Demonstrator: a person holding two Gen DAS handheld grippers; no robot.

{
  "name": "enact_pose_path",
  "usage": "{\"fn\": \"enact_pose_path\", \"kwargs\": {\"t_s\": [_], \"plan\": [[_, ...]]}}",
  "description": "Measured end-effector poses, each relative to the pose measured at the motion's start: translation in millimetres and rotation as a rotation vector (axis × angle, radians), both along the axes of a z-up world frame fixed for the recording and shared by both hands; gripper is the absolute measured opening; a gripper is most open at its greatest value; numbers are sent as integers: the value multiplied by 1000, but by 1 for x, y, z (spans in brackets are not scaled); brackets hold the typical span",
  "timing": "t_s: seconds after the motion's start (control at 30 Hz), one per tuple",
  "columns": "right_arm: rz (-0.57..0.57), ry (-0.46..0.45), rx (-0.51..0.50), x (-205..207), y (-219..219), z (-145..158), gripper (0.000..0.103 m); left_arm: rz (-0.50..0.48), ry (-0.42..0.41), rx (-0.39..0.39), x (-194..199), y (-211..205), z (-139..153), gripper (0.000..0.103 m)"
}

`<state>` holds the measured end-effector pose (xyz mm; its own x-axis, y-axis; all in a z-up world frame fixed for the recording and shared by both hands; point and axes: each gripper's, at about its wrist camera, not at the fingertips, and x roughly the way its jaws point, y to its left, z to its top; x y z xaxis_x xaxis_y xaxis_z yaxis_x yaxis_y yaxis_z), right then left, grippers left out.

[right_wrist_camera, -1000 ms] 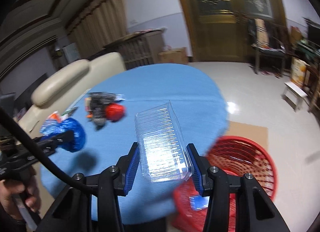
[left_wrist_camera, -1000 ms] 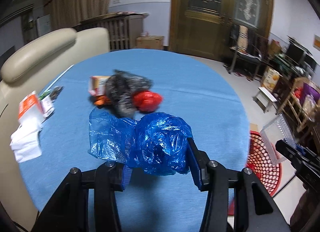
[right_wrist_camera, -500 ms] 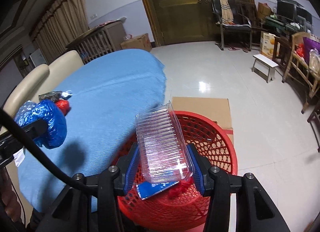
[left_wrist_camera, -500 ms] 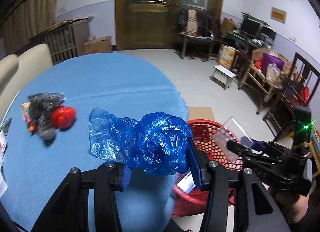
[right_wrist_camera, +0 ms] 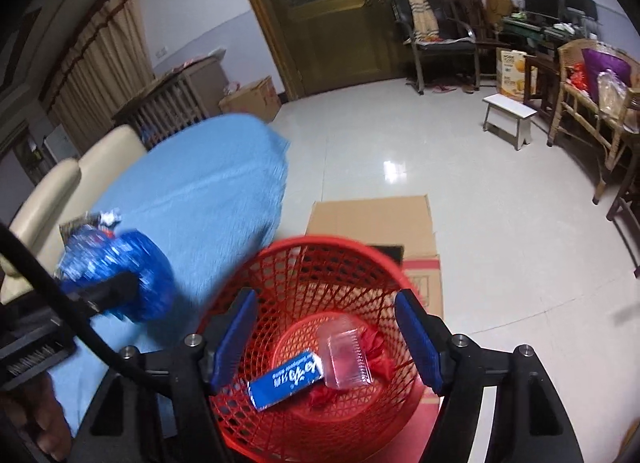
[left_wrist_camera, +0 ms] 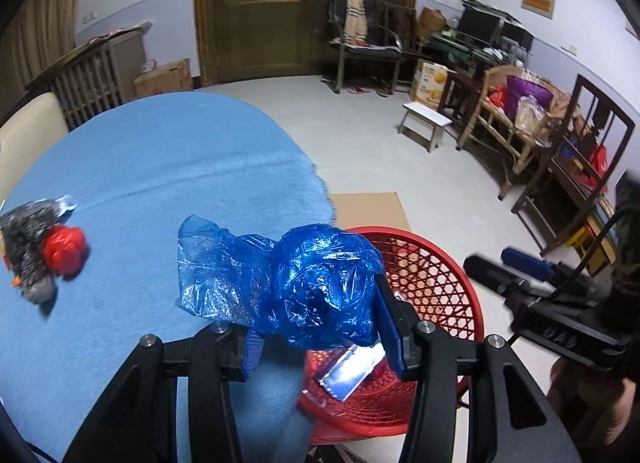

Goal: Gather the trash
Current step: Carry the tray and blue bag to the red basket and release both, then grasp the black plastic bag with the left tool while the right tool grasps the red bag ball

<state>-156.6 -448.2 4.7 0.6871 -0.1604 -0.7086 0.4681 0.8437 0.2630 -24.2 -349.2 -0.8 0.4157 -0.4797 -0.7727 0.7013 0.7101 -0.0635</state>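
My left gripper [left_wrist_camera: 320, 327] is shut on a crumpled blue plastic bag [left_wrist_camera: 304, 283], held over the table's edge beside the red mesh basket [left_wrist_camera: 448, 283]. In the right wrist view the same blue bag [right_wrist_camera: 132, 275] shows at the left. My right gripper [right_wrist_camera: 326, 339] hangs over the red basket [right_wrist_camera: 304, 263]; its jaws are opening and nothing is between them. The clear plastic tray [right_wrist_camera: 346, 357] lies inside the basket next to a blue wrapper [right_wrist_camera: 286, 379] and red scraps. On the blue tablecloth [left_wrist_camera: 160, 183] a black and red wad of trash [left_wrist_camera: 44, 251] remains at the left.
A flattened cardboard sheet [right_wrist_camera: 372, 219] lies on the tiled floor behind the basket. A cream chair [right_wrist_camera: 76, 171] stands at the table's far side. A small white stool [left_wrist_camera: 424, 123], wooden chairs and cluttered furniture line the right wall. A person's hand [left_wrist_camera: 592, 391] holds the right gripper.
The right gripper's jaws spread and the clear tray dropped into the red basket. The left gripper swung right with the blue bag, from over the table to the table edge near the basket.
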Motion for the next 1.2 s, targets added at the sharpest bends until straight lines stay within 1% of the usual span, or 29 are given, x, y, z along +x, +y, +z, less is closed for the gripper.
{"fn": "enact_pose_path", "kwargs": {"t_s": [0.03,0.13,0.17,0.2,0.27,0.33,0.37,0.5,0.63,0.77,0.9,1.0,1.13,1.2], "plan": [[-10,-9,1,-2,-2,3,74,-11,3,2,0,-4,-1,52],[-54,-50,10,-12,-14,16,74,-56,13,10,-5,-18,-4,60],[-64,-59,14,-14,-17,19,74,-70,17,22,-7,-23,-6,69],[-76,-71,18,-17,-20,22,74,-80,21,33,-7,-27,-8,75],[-94,-87,20,-21,-26,29,74,-99,36,68,-6,-36,-13,76],[-106,-100,16,-25,-29,35,74,-90,50,93,-2,-40,-16,76],[-109,-104,13,-26,-29,37,74,-83,55,92,0,-37,-14,76],[-103,-120,11,-26,-27,44,74,-32,45,40,11,-14,3,76],[-67,-129,14,-16,-15,48,74,61,42,-13,24,27,17,76],[9,-139,10,0,12,55,74,183,56,-40,34,81,19,76],[105,-122,1,22,44,56,74,313,82,-62,42,136,11,76],[196,-102,-13,41,76,58,74,424,101,-81,45,187,2,76],[324,-75,-30,68,124,57,74,556,107,-95,48,242,-7,76],[377,-62,-41,81,143,57,74,622,125,-120,54,267,-12,76]]}}
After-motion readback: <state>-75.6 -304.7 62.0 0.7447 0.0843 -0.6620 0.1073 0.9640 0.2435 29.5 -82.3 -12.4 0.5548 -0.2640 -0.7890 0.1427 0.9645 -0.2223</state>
